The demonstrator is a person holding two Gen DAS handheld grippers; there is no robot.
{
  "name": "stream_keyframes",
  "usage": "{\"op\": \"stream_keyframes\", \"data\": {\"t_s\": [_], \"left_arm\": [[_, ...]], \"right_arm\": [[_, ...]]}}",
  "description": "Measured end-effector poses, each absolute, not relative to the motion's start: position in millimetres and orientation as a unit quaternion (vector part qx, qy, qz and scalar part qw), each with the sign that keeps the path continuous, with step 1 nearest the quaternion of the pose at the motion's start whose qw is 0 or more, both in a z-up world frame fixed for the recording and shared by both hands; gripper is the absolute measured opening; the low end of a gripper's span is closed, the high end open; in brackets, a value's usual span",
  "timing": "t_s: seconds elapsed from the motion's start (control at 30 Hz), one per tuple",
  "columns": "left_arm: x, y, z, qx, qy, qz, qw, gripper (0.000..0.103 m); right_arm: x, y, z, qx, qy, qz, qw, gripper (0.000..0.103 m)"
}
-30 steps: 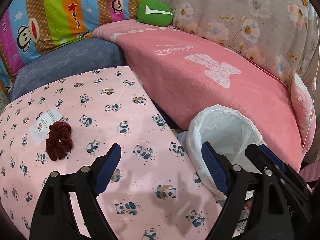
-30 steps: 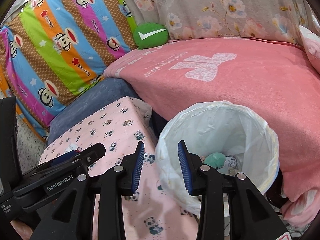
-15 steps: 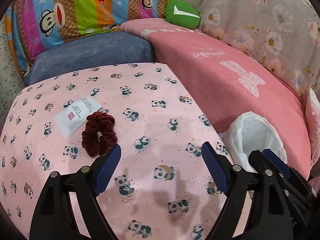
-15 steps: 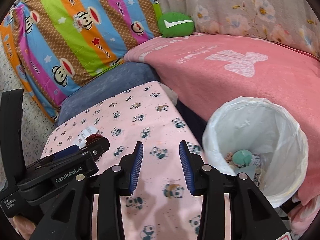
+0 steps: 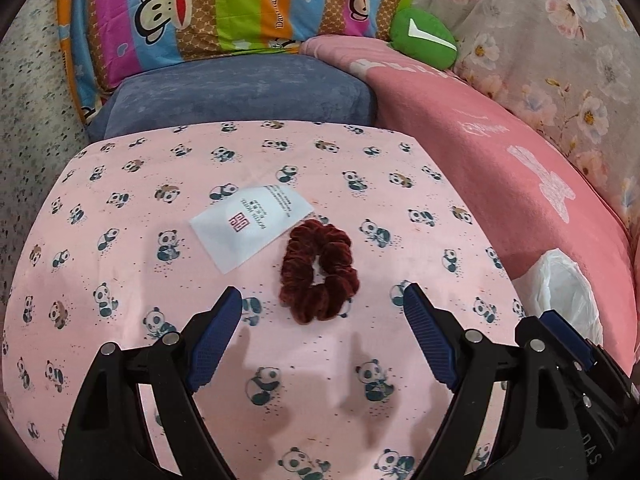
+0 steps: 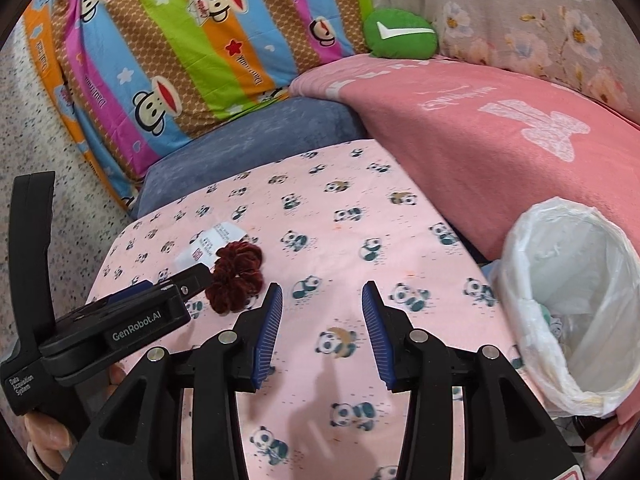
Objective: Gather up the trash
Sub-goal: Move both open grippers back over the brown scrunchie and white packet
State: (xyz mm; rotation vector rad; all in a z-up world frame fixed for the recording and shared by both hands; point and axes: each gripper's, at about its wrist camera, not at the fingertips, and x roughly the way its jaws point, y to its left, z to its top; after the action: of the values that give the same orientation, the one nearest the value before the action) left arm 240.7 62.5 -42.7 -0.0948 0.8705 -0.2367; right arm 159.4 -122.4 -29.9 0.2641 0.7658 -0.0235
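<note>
The dark red scrunchie lies flat on the pink panda cloth. It sits near the middle of the cloth. Its far edge touches a white paper tag with a small red square mark on it. The tag lies flat too, a bit to the left of the scrunchie in your left camera.

Your left gripper hangs just in front of the scrunchie. Its two blue pads stand wide apart and nothing is between them. The scrunchie is just past the tips and no pad touches it.

Your right gripper is over a bare part of the panda cloth, to the right of the scrunchie. Its jaws are opening right now, and only cloth shows in the gap. In that same view you can see your left gripper low on the left, with its tip close to the scrunchie and tag. Part of your hand shows under it.

The trash bin with a white plastic bag stands by the right edge of the cloth. Its mouth is open, and some small bits lie at the bottom, but they are too blurry to tell apart.

Behind the cloth there is a blue cushion. A pink blanket lies to the right. A bright striped monkey pillow and a small green cushion lean at the back.
</note>
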Motion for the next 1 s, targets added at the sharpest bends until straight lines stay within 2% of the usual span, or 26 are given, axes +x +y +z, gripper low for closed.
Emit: {"op": "stream_keyframes", "data": {"t_s": [0.4, 1.0], "left_arm": [[271, 124, -62, -0.064, 0.43, -0.066, 0.898, 0.079], [316, 142, -89, -0.055, 0.446, -0.046, 0.892, 0.079]], "right_arm": [[195, -72, -51, 0.104, 0.4, 0.02, 0.91, 0.041], [246, -47, -76, 0.094, 0.422, 0.034, 0.901, 0.041]]}}
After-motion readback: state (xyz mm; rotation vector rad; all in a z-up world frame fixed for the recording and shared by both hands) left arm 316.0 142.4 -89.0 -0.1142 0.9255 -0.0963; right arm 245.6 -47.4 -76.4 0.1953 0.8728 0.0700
